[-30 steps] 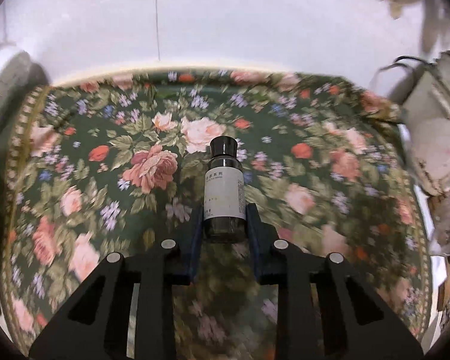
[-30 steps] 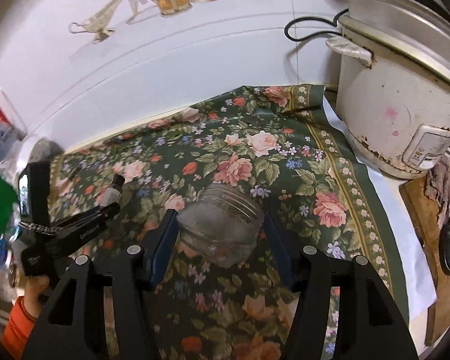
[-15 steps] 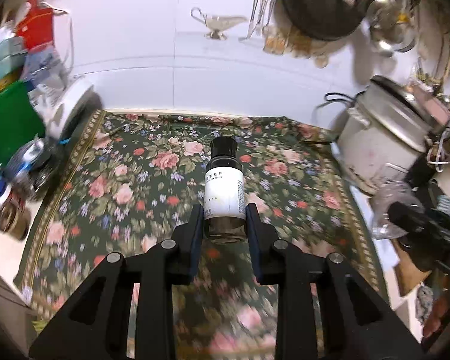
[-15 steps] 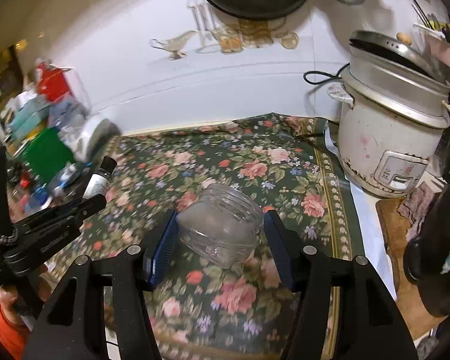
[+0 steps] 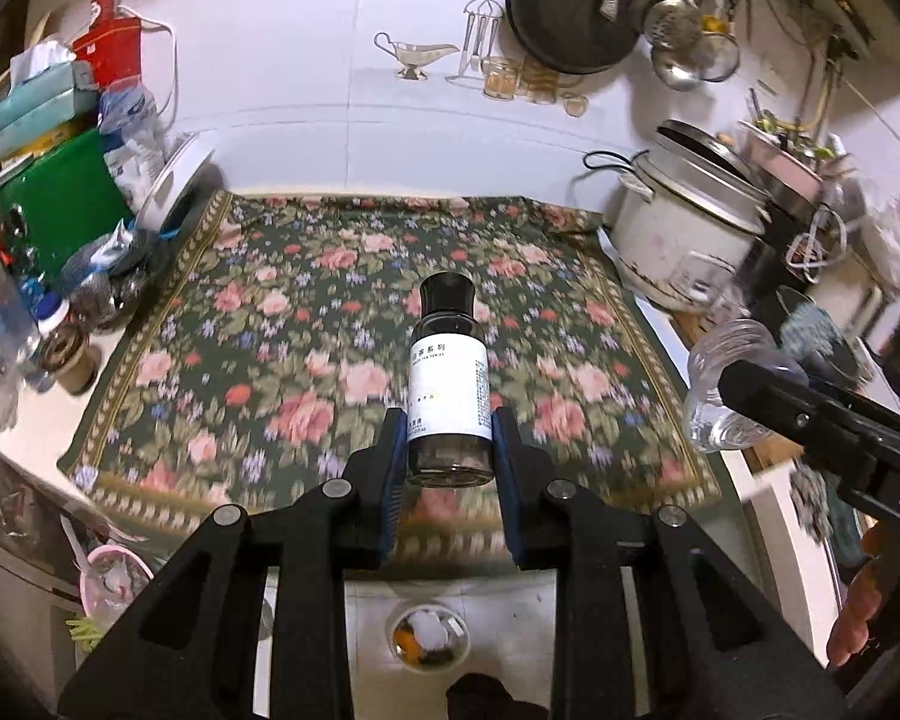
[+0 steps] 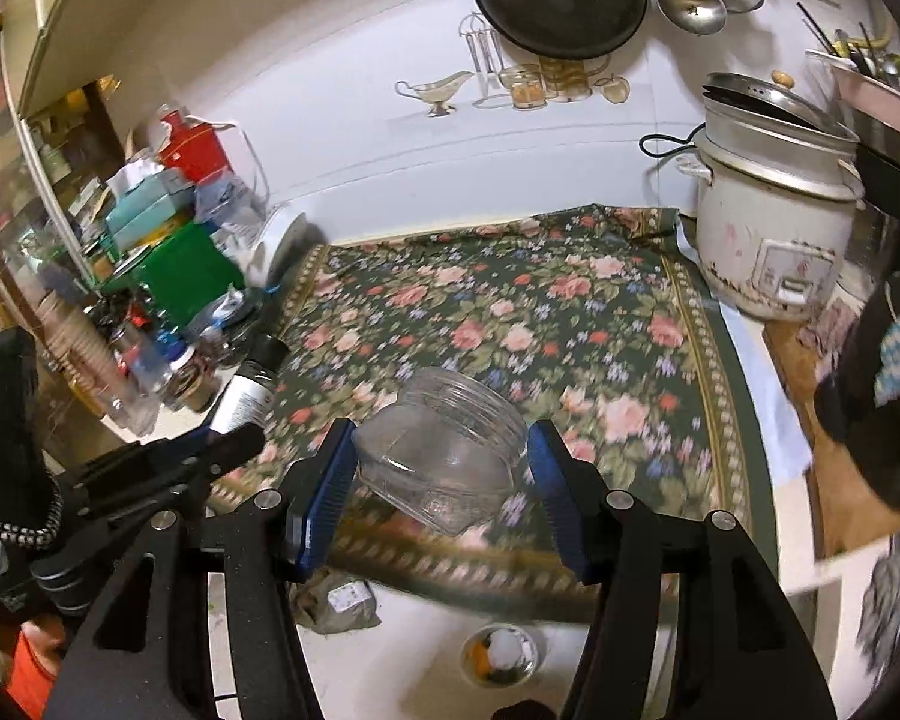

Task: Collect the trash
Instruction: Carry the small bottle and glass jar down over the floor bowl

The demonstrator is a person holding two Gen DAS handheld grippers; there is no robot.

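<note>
Both claws have pulled back off the desk, left claw gripping bottle, right claw gripping jar; next, I judge, the bin.

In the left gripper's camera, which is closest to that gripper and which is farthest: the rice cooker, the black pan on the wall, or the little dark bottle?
1. Little dark bottle: held between the left gripper's jaws.
2. Rice cooker: on the counter's right side, past the flowered cloth.
3. Black pan: hanging high on the back wall.

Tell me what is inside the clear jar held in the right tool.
The clear jar looks empty: the floral cloth shows through its walls. The tool's blue pads cover its two sides.
</note>
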